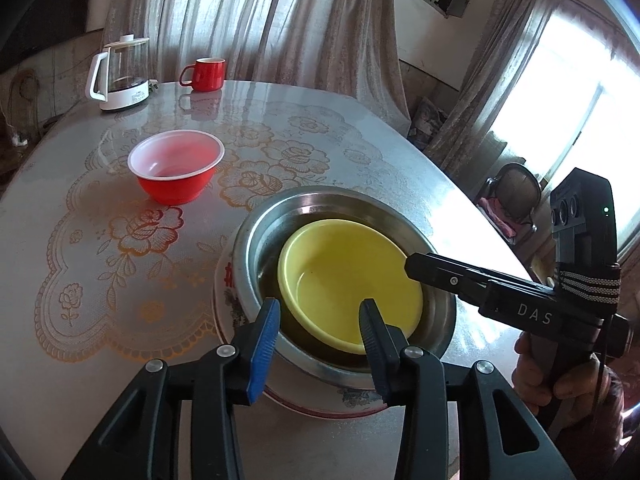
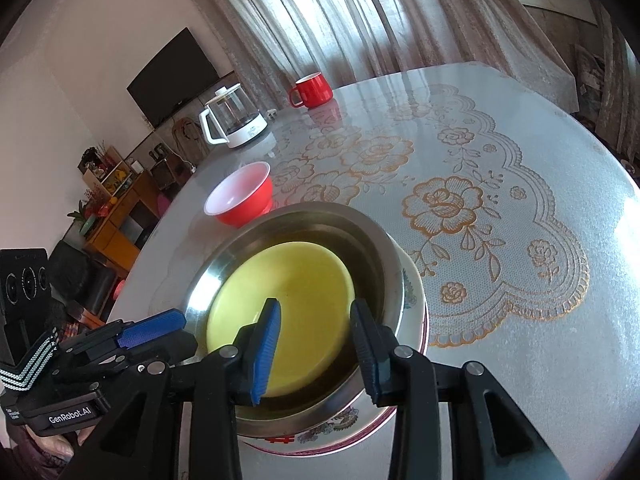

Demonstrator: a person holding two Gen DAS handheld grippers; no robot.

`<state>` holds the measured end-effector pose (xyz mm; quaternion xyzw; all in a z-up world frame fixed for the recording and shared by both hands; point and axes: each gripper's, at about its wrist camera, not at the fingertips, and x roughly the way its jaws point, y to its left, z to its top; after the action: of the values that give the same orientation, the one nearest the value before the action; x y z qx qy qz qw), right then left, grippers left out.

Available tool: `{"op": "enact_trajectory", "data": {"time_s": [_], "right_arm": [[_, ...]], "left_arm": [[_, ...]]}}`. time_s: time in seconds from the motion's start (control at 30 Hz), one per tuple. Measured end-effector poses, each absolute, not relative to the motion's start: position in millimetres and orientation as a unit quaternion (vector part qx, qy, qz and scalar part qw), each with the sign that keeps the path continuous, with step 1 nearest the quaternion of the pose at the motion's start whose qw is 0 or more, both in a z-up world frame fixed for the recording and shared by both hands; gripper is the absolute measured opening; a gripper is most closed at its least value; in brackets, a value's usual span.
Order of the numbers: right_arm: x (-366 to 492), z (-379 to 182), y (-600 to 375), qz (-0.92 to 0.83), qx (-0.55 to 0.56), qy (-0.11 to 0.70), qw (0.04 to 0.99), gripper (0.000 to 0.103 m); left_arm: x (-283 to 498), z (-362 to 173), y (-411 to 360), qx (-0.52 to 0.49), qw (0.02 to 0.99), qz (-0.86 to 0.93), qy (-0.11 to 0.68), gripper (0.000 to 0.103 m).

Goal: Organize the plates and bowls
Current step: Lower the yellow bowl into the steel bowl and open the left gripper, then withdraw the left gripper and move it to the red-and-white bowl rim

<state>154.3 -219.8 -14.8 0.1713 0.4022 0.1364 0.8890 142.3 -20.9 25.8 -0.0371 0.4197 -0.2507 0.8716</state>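
Note:
A yellow bowl (image 1: pixel 348 276) lies inside a steel bowl (image 1: pixel 256 232), which sits on a white floral plate (image 1: pixel 360 400). My left gripper (image 1: pixel 320 340) is open over the stack's near rim, jaws astride the yellow bowl's edge, holding nothing. My right gripper (image 2: pixel 316 340) is open above the yellow bowl (image 2: pixel 296 280) in the steel bowl (image 2: pixel 372 236) on the plate (image 2: pixel 420 312); it shows from the side in the left wrist view (image 1: pixel 412 268). A red bowl (image 1: pixel 176 166) with a white inside stands apart to the far left, also in the right wrist view (image 2: pixel 240 196).
A glass kettle (image 1: pixel 120 74) and a red mug (image 1: pixel 206 74) stand at the table's far edge. The table carries a lace-patterned cover (image 2: pixel 480 208). A chair (image 1: pixel 516 196) stands off the right side. A cabinet (image 2: pixel 116 208) and TV (image 2: pixel 172 76) lie beyond.

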Motion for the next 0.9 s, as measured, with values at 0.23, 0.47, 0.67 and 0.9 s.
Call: {"op": "enact_trajectory", "data": {"time_s": [0.23, 0.47, 0.67, 0.9], "right_arm": [[153.5, -14.7, -219.2, 0.136, 0.176, 0.400, 0.889, 0.036], [156.3, -8.8, -213.1, 0.143, 0.175, 0.394, 0.891, 0.036], [162.9, -3.6, -206.6, 0.161, 0.190, 0.402, 0.881, 0.039], [176.6, 1.7, -197.2, 0.201, 0.229, 0.415, 0.857, 0.040]], "left_arm": [[137.5, 24.7, -13.2, -0.028, 0.878, -0.226, 0.421, 0.042], [135.0, 20.0, -2.1, -0.035, 0.879, -0.206, 0.428, 0.042], [136.9, 15.3, 9.7, -0.039, 0.883, -0.188, 0.429, 0.042], [145.5, 10.4, 27.3, -0.048, 0.886, -0.160, 0.432, 0.043]]}}
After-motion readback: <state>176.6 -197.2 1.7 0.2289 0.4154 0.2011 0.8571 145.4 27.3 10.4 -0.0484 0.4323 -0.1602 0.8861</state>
